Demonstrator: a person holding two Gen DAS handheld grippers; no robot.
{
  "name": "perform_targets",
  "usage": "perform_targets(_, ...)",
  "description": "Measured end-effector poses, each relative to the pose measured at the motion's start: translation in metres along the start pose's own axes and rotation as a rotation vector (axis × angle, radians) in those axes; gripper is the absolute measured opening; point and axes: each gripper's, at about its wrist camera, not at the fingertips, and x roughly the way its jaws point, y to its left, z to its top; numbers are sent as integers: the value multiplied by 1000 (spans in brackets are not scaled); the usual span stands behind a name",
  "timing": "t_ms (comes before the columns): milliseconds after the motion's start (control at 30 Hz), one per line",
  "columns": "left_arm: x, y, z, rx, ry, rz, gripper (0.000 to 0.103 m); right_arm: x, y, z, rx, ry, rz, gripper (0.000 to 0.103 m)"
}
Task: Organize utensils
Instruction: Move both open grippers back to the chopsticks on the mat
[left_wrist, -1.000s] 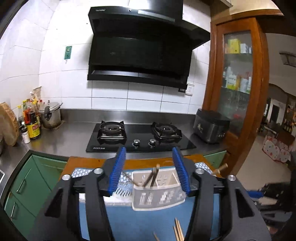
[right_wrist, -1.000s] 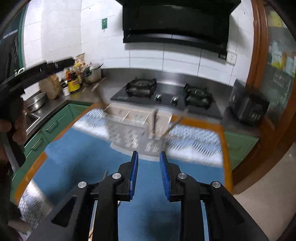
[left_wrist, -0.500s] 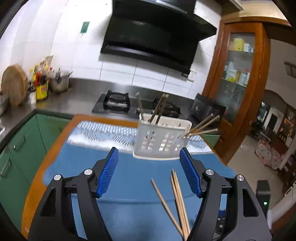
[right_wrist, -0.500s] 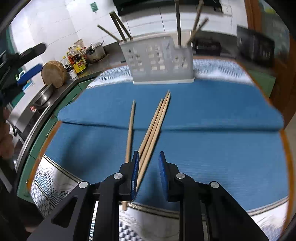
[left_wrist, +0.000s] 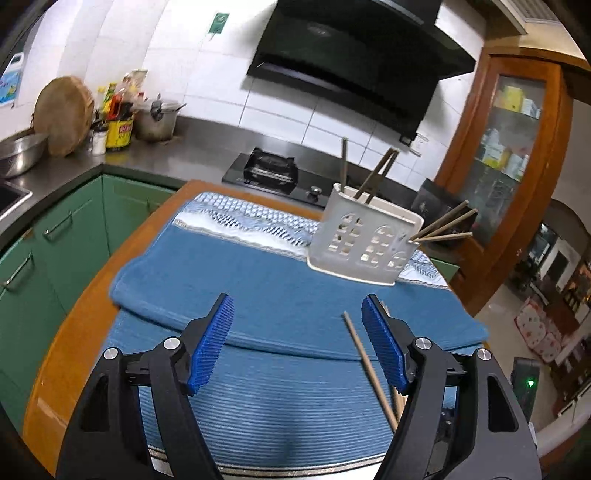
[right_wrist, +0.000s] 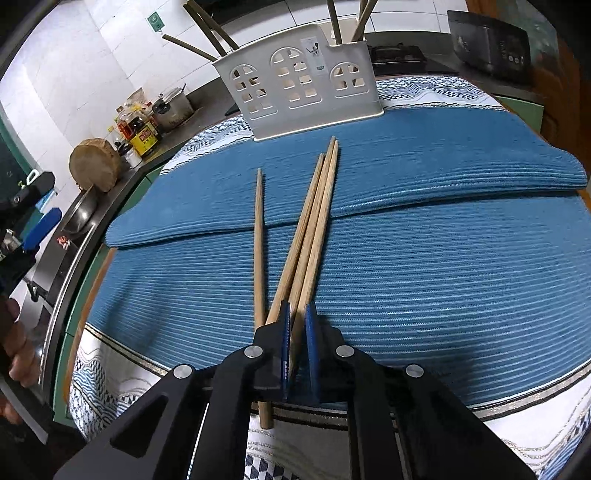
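Table (left_wrist: 66, 343): orange-brown wooden rim bare along my left side, the rest under a blue ribbed cloth (right_wrist: 424, 266) doubled over itself, with a white patterned border hanging at the near edge. The fold runs across the middle; the open blue stretch to the right of the sticks carries nothing.

Utensil holder (right_wrist: 303, 86): white plastic, window-shaped cut-outs, upright at the far end of the cloth, close to the table's far edge; dark sticks lean out of its top at both ends. Green cabinets and a steel worktop lie past the left rim.

Chopsticks (right_wrist: 314, 225): four pale wooden ones flat on the cloth, pointing toward the holder. Three lie bunched together, one apart on the left, its butt overhanging onto the white border.

Right hand-held gripper (right_wrist: 296, 325): I see the blue pads clenched on the middle stick of the bunch near its thick end, the neighbours lying against the outside of the pads.

Left hand-held gripper (left_wrist: 299, 343): released, jaws wide and nothing between the pads; it hangs low over the cloth, with one chopstick tip lying just inside its right finger (left_wrist: 384, 347). Free cloth ahead up to the holder
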Motion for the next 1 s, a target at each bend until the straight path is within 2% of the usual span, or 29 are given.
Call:
perform_targets(167,4,10,-8,-23,17,11,72,4,0,-3,6,4,-18,8)
perform_targets(333,5,16,-12,-31,25,19,72,3,3,-3,-29,-12,-89,8)
perform_targets(667,8,11,-24,-23,51,13,72,14,7,-1,-45,-17,-127,8)
perform_targets(1000,13,-10,-36,13,97,-26,72,13,3,-1,-42,-33,-108,8)
